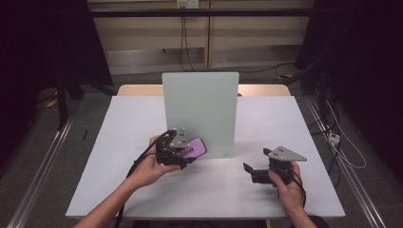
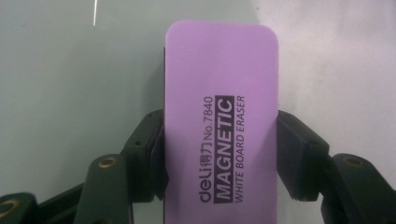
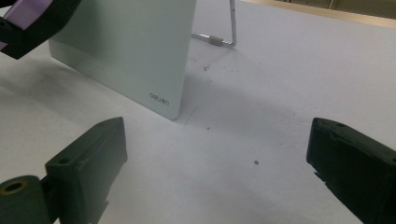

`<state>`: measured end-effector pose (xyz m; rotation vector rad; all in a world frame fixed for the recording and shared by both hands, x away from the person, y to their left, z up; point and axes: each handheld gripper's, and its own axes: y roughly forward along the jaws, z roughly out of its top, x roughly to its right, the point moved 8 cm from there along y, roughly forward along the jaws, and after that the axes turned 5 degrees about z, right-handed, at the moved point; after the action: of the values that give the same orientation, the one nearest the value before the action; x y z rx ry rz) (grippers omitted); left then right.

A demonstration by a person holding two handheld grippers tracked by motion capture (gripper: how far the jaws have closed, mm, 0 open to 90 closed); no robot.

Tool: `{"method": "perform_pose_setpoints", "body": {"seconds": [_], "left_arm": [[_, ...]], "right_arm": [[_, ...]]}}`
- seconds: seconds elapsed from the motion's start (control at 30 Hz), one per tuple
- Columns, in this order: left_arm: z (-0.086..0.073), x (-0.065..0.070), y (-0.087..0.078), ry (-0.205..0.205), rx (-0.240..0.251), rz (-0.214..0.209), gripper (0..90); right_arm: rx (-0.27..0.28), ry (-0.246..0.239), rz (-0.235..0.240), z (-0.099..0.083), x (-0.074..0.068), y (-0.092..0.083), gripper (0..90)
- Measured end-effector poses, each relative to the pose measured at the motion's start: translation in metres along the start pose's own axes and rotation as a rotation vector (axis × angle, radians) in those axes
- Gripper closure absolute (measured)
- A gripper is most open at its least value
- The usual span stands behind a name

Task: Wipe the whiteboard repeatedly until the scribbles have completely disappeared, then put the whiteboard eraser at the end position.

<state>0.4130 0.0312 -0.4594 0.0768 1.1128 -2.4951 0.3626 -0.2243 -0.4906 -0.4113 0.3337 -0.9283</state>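
Nearest the person, the right gripper (image 1: pixel 260 167) rested on the white table (image 1: pixel 142 185), its jaws standing wide apart with nothing between them, pointed toward the board's lower corner. A little farther in, the left gripper (image 1: pixel 183 153) had its jaws closed firmly on the long sides of the flat purple rectangular whiteboard eraser (image 2: pixel 219 126), printed "MAGNETIC WHITE BOARD ERASER", whose far end lay close to the face of the pale green upright whiteboard (image 1: pixel 199 111), near its lower left part. Whether the eraser touched the face could not be told. Behind the board, a thin metal wire stand (image 3: pixel 224 39) propped it on the table.

To wipe well, the eraser's felt side probably needed to sit flat against the board, so the left wrist should have squared it up before pressing. Pressure was best kept light and even, since a propped board could tip or slide backward. The free right gripper could have steadied the board's right edge while the strokes ran across.
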Motion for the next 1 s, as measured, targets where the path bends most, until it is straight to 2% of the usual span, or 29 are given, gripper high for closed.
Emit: {"method": "perform_pose_setpoints", "body": {"seconds": [0.27, 0.3, 0.33, 0.4, 0.57, 0.87, 1.0], "left_arm": [[-0.002, -0.001, -0.012, -0.078, 0.030, -0.035, 40.9], [-0.004, -0.002, -0.015, -0.078, 0.017, -0.023, 40.9], [-0.004, -0.001, -0.015, -0.087, 0.030, -0.040, 40.9], [-0.006, -0.001, -0.017, -0.100, 0.031, -0.045, 40.9], [-0.005, -0.002, -0.024, -0.119, 0.047, -0.055, 41.0], [-0.006, 0.007, -0.021, -0.126, 0.004, -0.088, 41.0], [-0.003, 0.012, -0.021, -0.116, 0.003, -0.100, 41.0]], "right_arm": [[0.000, 0.000, 0.006, 0.001, -0.002, 0.002, 4.9], [0.001, -0.002, 0.005, 0.001, -0.001, 0.002, 4.8], [0.000, 0.003, 0.005, 0.001, -0.001, 0.002, 4.9], [0.000, 0.004, 0.000, 0.001, 0.000, 0.002, 5.0], [-0.003, 0.007, -0.002, 0.001, 0.000, 0.003, 5.0], [-0.003, 0.002, 0.008, 0.001, -0.001, 0.003, 4.9], [-0.002, 0.000, 0.014, 0.001, -0.001, 0.002, 4.9]]}}
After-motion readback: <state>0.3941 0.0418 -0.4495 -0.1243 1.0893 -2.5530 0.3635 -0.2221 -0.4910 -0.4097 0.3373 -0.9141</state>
